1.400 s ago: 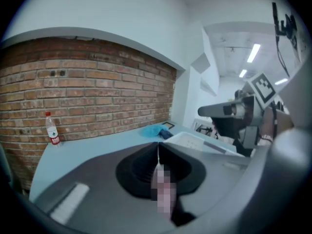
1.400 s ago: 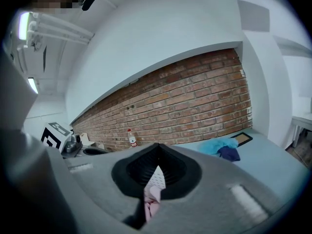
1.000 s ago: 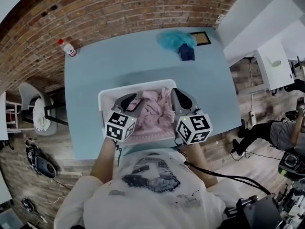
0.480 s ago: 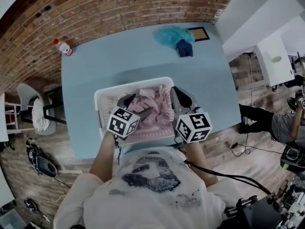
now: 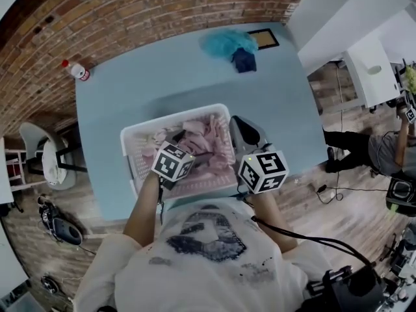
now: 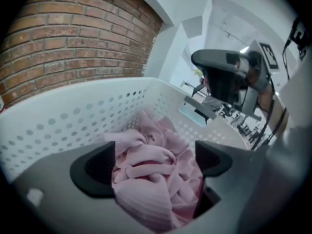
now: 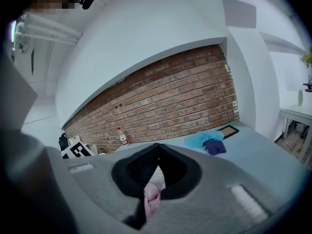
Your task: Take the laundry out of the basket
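A white perforated basket stands at the near edge of the light blue table with pink laundry inside. My left gripper reaches down into the basket. In the left gripper view its jaws are opening wide on either side of the bunched pink laundry, and the pads stand apart from it. My right gripper is above the basket's right wall. Its jaws are shut, with a fold of pink cloth pinched in the slit between them.
At the far end of the table lie a turquoise fluffy cloth, a dark blue cloth and a framed board. A bottle stands at the far left corner. A brick wall runs behind; a chair is at left.
My left gripper has dipped further into the basket over the pink laundry and its jaws have spread wide. The right gripper has stayed shut by the basket's right wall.
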